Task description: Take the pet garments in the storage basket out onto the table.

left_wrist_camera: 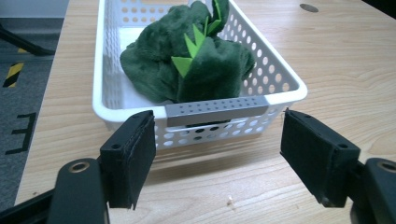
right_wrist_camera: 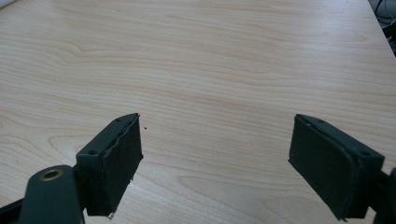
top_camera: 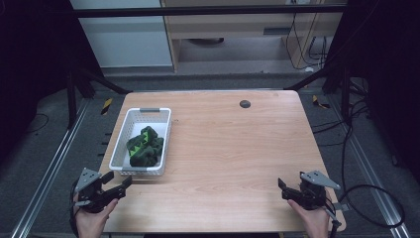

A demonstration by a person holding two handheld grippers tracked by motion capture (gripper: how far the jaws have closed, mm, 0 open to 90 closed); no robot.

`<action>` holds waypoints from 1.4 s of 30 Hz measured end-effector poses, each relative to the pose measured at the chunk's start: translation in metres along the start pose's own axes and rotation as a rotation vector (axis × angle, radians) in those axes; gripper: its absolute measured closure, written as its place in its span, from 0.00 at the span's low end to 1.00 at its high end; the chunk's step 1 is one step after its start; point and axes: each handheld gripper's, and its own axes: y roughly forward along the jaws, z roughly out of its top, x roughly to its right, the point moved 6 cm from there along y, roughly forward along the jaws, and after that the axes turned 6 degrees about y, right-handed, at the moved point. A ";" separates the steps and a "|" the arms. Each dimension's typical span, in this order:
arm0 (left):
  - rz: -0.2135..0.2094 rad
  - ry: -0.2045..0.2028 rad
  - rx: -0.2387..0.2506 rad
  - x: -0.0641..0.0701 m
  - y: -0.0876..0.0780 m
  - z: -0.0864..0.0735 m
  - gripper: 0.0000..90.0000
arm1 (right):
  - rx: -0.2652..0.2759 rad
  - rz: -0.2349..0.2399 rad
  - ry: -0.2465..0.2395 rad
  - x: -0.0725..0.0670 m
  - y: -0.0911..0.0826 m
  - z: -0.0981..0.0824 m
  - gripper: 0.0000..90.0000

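Note:
A white perforated basket (top_camera: 166,130) (left_wrist_camera: 285,91) stands on the left part of the wooden table. Inside it lies a dark green plush toy (top_camera: 144,147) (left_wrist_camera: 187,65) with bright green spikes. A grey handle strip (left_wrist_camera: 216,110) runs along the basket's near rim. My left gripper (top_camera: 120,185) (left_wrist_camera: 217,161) is held near the table's front left corner, open, its jaws pointing at the basket's near end with nothing between them. My right gripper (top_camera: 282,189) (right_wrist_camera: 215,163) hovers open over bare wood at the front right.
A small dark round grommet (top_camera: 244,103) (left_wrist_camera: 309,7) is set in the table near its far edge. Black cables trail on the grey floor to the right. A metal rail runs along the floor on each side of the table.

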 end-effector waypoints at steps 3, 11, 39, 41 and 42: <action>-0.004 0.010 0.000 0.002 0.000 0.003 0.29 | 0.001 -0.003 -0.012 0.000 0.000 0.000 0.21; -0.003 0.034 0.015 0.005 -0.002 0.016 0.28 | -0.007 0.000 -0.024 -0.002 0.002 -0.002 0.21; -0.037 0.063 0.030 -0.001 0.017 0.065 0.26 | -0.026 0.019 -0.069 -0.007 0.006 -0.004 0.19; -0.034 0.063 0.024 -0.003 0.019 0.068 0.26 | -0.026 0.020 -0.070 -0.007 0.006 -0.004 0.19; -0.030 0.066 0.012 -0.005 0.022 0.071 0.26 | -0.028 0.023 -0.071 -0.007 0.006 -0.004 0.19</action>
